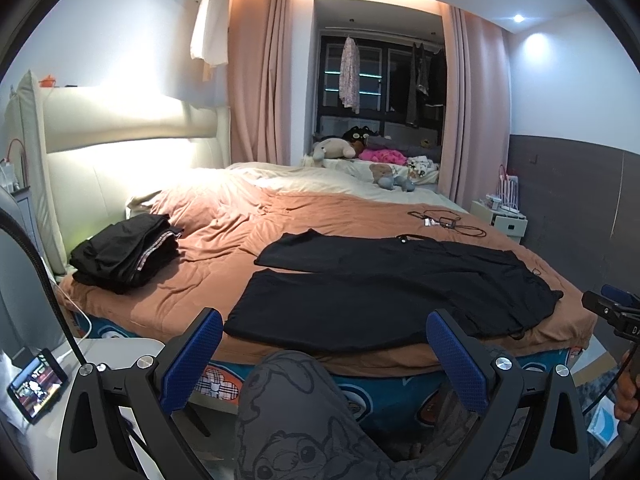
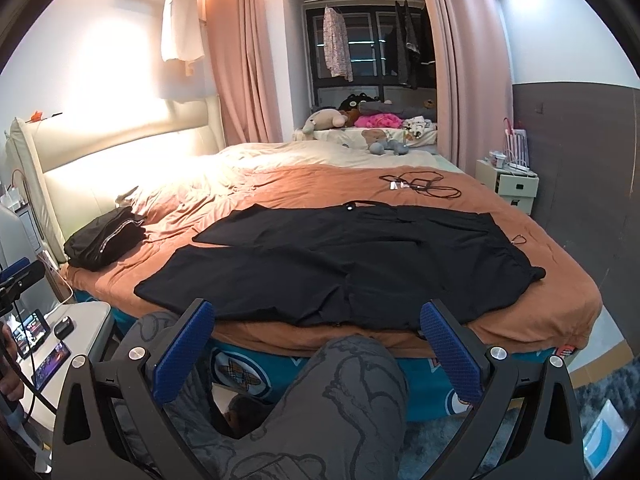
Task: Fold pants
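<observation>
Black pants (image 1: 384, 288) lie spread flat on the brown bedspread (image 1: 224, 264), legs pointing left and apart, waist at the right; they also show in the right wrist view (image 2: 340, 260). My left gripper (image 1: 324, 334) is open and empty, held off the bed's near edge in front of the nearer leg. My right gripper (image 2: 316, 326) is open and empty, also off the near edge, in front of the pants' middle. The right gripper also shows at the right edge of the left wrist view (image 1: 612, 308).
A pile of folded dark clothes (image 1: 124, 254) sits at the bed's left near the headboard. Black cables (image 2: 420, 186) lie beyond the pants. A bedside table with a lit phone (image 1: 36, 384) stands left. The person's knee (image 2: 352, 392) is below the grippers.
</observation>
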